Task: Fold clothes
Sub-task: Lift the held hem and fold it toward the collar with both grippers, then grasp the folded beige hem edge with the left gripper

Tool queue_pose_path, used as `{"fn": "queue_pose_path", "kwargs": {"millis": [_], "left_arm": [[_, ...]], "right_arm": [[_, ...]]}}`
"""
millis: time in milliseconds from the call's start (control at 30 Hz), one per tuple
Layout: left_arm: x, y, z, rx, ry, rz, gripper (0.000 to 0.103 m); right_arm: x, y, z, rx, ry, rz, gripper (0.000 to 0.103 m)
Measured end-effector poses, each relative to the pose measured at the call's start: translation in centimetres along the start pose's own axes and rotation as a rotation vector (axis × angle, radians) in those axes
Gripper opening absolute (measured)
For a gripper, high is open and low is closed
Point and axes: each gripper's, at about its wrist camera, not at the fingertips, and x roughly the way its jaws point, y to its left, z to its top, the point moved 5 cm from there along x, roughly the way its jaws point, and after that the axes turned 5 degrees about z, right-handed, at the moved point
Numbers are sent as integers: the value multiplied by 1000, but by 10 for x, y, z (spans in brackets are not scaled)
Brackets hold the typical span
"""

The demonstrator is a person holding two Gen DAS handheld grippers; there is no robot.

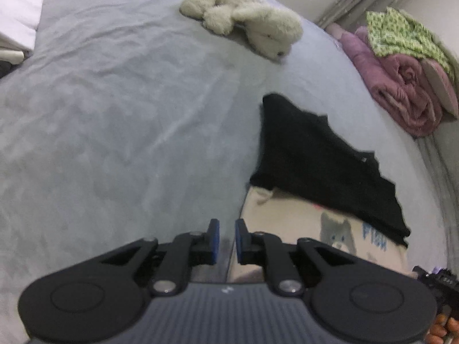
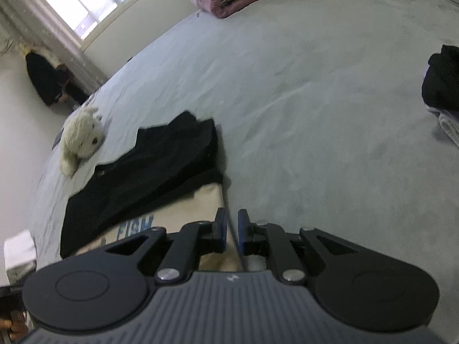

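Cloth is lying on the grey bed (image 1: 114,114): a black garment (image 1: 321,157) overlapping a cream printed garment (image 1: 287,215). Each gripper, left (image 1: 227,239) and right (image 2: 232,229), is bracketing the cream edge with narrowly parted fingers, probably for folding; whether they are pinching is unclear.

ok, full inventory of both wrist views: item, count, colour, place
Bed sheet: 1, grey, under everything.
Cream shirt: 1, cat and FISH print, near edge, between the grippers.
Black garment: 1, overlapping the cream shirt's far part.
Plush toy: 1, cream, beyond the black garment.
Blanket: 1, pink, bed edge.
Green cloth: 1, patterned, on blanket.
Dark clothes pile: 1, right side.
Left gripper: narrow gap at shirt's left edge.
Right gripper: narrow gap at shirt's right edge.
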Motion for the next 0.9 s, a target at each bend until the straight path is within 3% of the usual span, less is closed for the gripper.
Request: {"fn": "queue_pose_path", "kwargs": {"millis": [167, 233, 367, 600, 900], "left_arm": [[-11, 2, -2, 82, -41, -13, 30], [-13, 0, -8, 132, -39, -44, 33], [-17, -12, -15, 262, -51, -95, 40], [-14, -22, -33, 413, -26, -112, 40], [-12, -32, -44, 519, -32, -122, 40]], "right_arm": [[-6, 6, 6, -117, -17, -29, 16], [-9, 12, 6, -193, -16, -42, 17], [-7, 29, -7, -355, 21, -38, 41], [-2, 53, -30, -605, 77, -33, 41], [7, 62, -43, -710, 107, -56, 40]]}}
